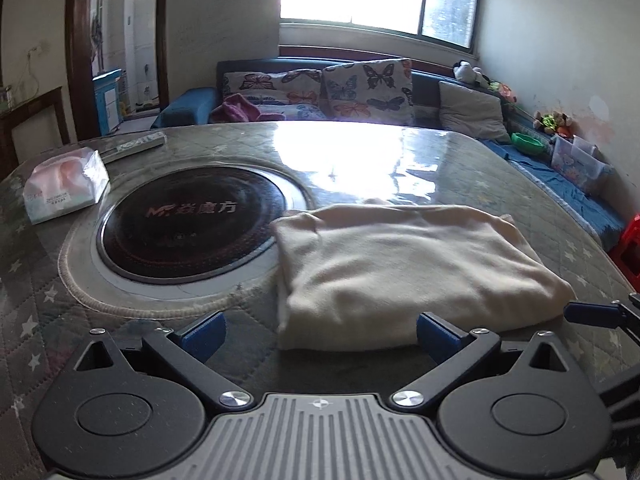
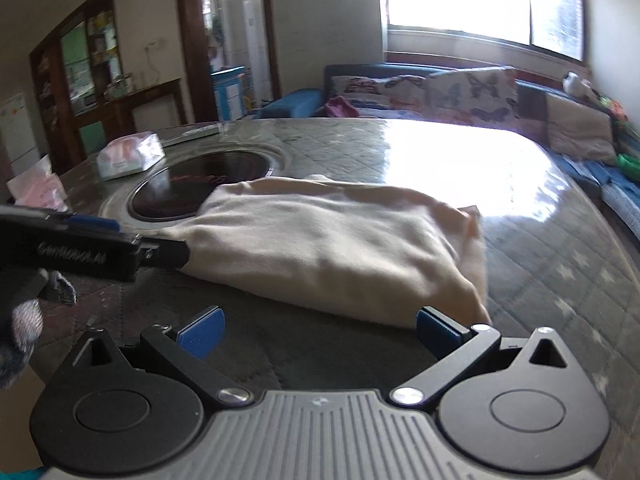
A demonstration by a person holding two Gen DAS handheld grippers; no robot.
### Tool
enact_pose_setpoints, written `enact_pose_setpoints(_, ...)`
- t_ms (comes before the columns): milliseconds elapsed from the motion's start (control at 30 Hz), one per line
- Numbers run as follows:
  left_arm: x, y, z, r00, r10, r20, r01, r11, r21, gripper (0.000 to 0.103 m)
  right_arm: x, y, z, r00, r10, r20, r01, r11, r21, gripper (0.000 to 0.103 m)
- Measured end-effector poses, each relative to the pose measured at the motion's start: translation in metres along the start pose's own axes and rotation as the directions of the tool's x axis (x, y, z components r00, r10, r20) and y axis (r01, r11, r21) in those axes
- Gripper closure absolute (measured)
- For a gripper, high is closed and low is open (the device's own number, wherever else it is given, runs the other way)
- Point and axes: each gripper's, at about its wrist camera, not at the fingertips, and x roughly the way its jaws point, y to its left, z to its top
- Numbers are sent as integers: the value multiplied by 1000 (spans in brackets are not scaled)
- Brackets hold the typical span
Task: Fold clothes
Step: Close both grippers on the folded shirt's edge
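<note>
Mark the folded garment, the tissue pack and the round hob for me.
garment (image 1: 404, 264): left wrist view, middle of its top layer.
tissue pack (image 1: 64, 188): left wrist view, its front face.
hob (image 1: 192, 224): left wrist view, centre of the dark glass.

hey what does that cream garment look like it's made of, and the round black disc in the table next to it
The cream garment looks like soft, matte knit or fleece: fuzzy surface, rounded folds. The round black disc seems glossy glass or ceramic, probably a cooktop: it reflects light and carries printed lettering.
</note>
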Motion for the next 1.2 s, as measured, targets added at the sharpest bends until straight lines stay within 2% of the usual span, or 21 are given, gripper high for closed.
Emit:
enact_pose_setpoints(200,13,31,12,999,37,-9,-38,998,-57,4,19,22,20,997,74,-4,-74,991,-112,0)
enact_pose_setpoints(367,25,51,21,999,17,-37,-21,995,-100,27,38,44,33,992,124,-35,-129,968,-214,2)
enact_pose_setpoints(433,31,56,23,999,6,-49,-12,993,-114,35,47,54,37,989,142,-50,-150,956,-253,7)
enact_pose_setpoints(567,40,68,26,997,-37,-75,24,986,-163,51,64,78,43,983,166,-80,-184,912,-366,12)
enact_pose_setpoints(767,48,82,30,990,-106,-91,80,965,-250,51,83,105,45,980,173,-94,-197,842,-502,34)
enact_pose_setpoints(833,50,85,33,988,-126,-91,96,955,-282,49,88,111,44,979,178,-103,-205,821,-532,49)
enact_pose_setpoints(867,50,86,34,986,-140,-90,108,948,-299,49,90,112,44,980,171,-106,-201,813,-546,51)
enact_pose_setpoints(900,51,87,34,984,-156,-88,120,940,-320,48,91,113,44,982,162,-100,-190,812,-552,59)
enact_pose_setpoints(967,52,89,36,979,-185,-85,143,921,-363,41,91,110,45,984,158,-87,-180,818,-547,68)
enact_pose_setpoints(1033,53,90,37,974,-213,-82,162,898,-409,37,87,102,52,978,192,-80,-206,845,-493,79)
enact_pose_setpoints(1100,55,90,38,966,-247,-77,186,871,-454,35,82,92,59,972,227,-67,-233,872,-431,86)
enact_pose_setpoints(1200,57,91,40,958,-276,-80,194,826,-529,30,75,77,71,962,270,-42,-268,901,-342,89)
